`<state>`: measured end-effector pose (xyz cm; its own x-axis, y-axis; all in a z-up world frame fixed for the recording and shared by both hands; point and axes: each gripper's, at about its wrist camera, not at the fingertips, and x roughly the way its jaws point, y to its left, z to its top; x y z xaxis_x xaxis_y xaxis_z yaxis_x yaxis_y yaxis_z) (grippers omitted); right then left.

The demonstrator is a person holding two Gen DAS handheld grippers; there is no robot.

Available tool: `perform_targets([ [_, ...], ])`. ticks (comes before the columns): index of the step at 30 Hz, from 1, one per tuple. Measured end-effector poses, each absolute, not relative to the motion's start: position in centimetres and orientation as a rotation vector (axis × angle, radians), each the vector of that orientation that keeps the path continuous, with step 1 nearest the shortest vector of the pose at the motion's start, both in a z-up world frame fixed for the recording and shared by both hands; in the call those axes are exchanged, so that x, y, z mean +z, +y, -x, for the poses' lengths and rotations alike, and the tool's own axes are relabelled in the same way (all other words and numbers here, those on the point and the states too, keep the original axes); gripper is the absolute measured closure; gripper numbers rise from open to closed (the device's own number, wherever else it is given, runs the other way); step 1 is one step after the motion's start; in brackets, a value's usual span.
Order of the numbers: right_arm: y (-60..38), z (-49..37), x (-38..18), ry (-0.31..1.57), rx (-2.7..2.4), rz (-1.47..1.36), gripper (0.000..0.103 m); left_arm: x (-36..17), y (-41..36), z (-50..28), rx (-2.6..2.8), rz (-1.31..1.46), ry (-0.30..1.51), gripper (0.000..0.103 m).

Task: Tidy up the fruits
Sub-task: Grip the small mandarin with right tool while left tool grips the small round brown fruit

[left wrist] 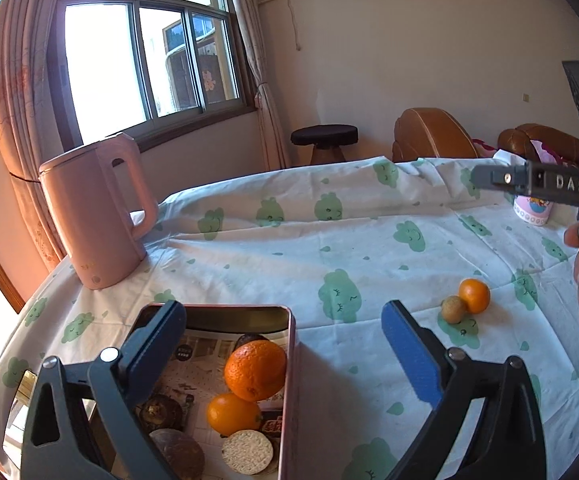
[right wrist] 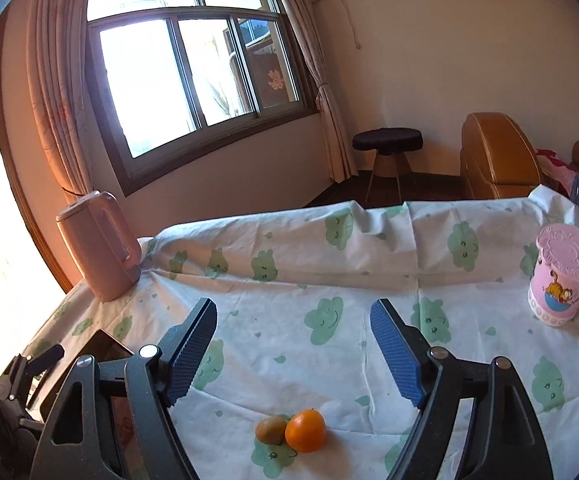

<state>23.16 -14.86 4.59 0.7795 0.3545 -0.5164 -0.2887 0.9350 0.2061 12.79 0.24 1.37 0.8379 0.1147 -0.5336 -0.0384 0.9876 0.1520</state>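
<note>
Hovering wide apart over the table, the blue-padded fingers of the left gripper (left wrist: 283, 344) grasp nothing; its left finger (left wrist: 157, 344) hangs above the pink rectangular metal tin (left wrist: 291, 360). Inside that tin lie a large orange (left wrist: 255, 369), a smaller orange (left wrist: 233, 414), a pale round rice cracker (left wrist: 246, 451) and some dark round items I can't identify. The right gripper (right wrist: 293, 348) is likewise spread and empty, poised above a small bright tangerine (right wrist: 305, 430) and a brownish-green little fruit (right wrist: 270, 430) that touch each other on the white tablecloth printed with green clouds (right wrist: 289, 280), well apart from the tin. A pink electric kettle (left wrist: 97, 212) stands at the table's far left corner, a pink lidded cartoon cup (right wrist: 563, 276) at the far right. Beyond are a curtained window (right wrist: 193, 68), a black round stool (right wrist: 387, 140) and brown leather armchairs (right wrist: 497, 156).
</note>
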Motion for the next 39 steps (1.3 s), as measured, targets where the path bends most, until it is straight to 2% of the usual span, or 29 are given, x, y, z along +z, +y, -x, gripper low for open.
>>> perform_targets([
  [4,-15.5,-23.2,1.1,0.643,0.309,-0.105,0.022,1.4,-1.8,-13.0,0.066,-0.156,0.571,0.002],
  [10,-15.3,-23.0,-1.3,0.729,0.267,-0.050,0.023,0.0,-4.5,-14.7,0.082,-0.166,0.588,0.003],
  [11,-15.2,-23.0,-1.8,0.744,0.267,-0.041,0.024,-0.4,-4.6,-15.1,0.091,-0.163,0.595,0.003],
  [13,-15.1,-23.1,-2.9,0.781,0.276,-0.041,0.040,-1.1,-4.7,-15.6,0.102,-0.164,0.602,0.003],
  [16,-15.2,-23.4,-3.6,0.807,0.314,-0.075,0.045,-1.8,-4.4,-16.1,0.110,-0.153,0.618,0.003],
  [26,-15.1,-23.2,-4.0,0.843,0.392,-0.092,0.046,-2.4,-3.9,-16.3,0.113,-0.114,0.623,0.003],
  [28,-15.2,-23.1,-4.0,0.846,0.386,-0.094,0.055,-2.4,-4.0,-16.5,0.099,-0.103,0.626,0.003],
  [30,-15.2,-23.1,-4.2,0.859,0.403,-0.102,0.055,-2.5,-4.3,-16.6,0.080,-0.102,0.633,0.003],
  [32,-14.9,-23.4,-4.5,0.876,0.401,-0.088,0.057,-2.7,-4.7,-16.7,0.057,-0.098,0.637,0.006],
  [34,-14.7,-23.2,-4.3,0.866,0.404,-0.079,0.068,-2.8,-5.0,-17.0,0.030,-0.090,0.653,0.011],
  [37,-15.7,-22.7,-3.7,0.824,0.361,-0.109,0.068,-3.1,-5.3,-17.3,-0.026,-0.058,0.679,0.023],
  [39,-16.6,-22.5,-3.5,0.797,0.338,-0.145,0.068,-3.4,-5.8,-17.7,-0.075,-0.036,0.708,0.026],
])
